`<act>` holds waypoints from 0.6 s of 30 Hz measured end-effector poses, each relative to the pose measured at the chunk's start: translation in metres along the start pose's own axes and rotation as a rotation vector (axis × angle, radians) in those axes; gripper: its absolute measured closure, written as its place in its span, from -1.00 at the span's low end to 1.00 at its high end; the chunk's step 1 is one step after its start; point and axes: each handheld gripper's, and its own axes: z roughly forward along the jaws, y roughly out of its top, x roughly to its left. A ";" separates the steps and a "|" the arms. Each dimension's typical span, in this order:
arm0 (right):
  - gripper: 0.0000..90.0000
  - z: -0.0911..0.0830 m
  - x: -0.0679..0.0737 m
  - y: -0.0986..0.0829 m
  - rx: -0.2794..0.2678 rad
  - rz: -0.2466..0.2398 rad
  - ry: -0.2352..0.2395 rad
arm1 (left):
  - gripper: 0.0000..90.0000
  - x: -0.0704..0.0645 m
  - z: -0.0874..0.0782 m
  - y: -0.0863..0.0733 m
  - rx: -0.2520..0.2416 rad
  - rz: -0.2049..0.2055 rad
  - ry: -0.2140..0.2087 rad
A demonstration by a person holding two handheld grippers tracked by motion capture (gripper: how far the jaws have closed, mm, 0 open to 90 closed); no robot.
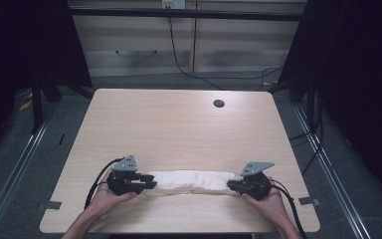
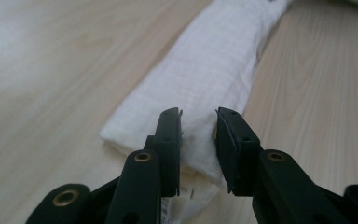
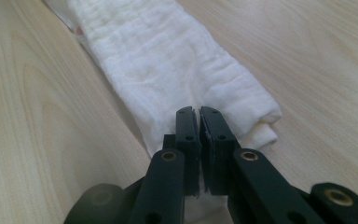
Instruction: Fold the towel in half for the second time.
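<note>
High view | folded towel (image 1: pixel 191 180) | long axis left-right

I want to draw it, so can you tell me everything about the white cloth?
The white cloth looks soft and crinkly, like woven cotton. It is folded into a long narrow strip, lying flat near the front edge of the wooden table. The left gripper stands open around one end. The right gripper pinches the other end, where folded layers show.

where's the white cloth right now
In the high view the folded white cloth lies as a long strip near the table's front edge, stretched between the left gripper and the right gripper.
</note>
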 end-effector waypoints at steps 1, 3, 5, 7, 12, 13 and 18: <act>0.90 0.000 0.000 0.000 0.000 0.003 0.002 | 0.56 0.000 0.002 -0.003 0.008 -0.011 0.008; 0.83 -0.002 -0.002 -0.001 -0.002 0.010 -0.006 | 0.53 0.001 0.003 -0.006 0.012 -0.014 0.033; 0.83 -0.003 -0.002 -0.002 0.001 0.017 -0.007 | 0.50 0.001 0.005 -0.007 0.011 -0.009 0.050; 0.83 -0.003 -0.002 -0.001 0.002 0.009 -0.010 | 0.49 0.000 0.006 -0.007 0.018 0.005 0.064; 0.82 -0.002 -0.005 -0.001 -0.001 0.023 -0.028 | 0.42 0.001 0.008 -0.006 0.025 0.018 0.097; 0.80 -0.002 -0.005 -0.001 -0.001 0.026 -0.030 | 0.39 0.001 0.008 -0.007 0.019 0.008 0.097; 0.45 -0.008 -0.004 0.000 -0.071 0.060 -0.018 | 0.38 0.001 0.001 -0.005 -0.034 -0.018 0.088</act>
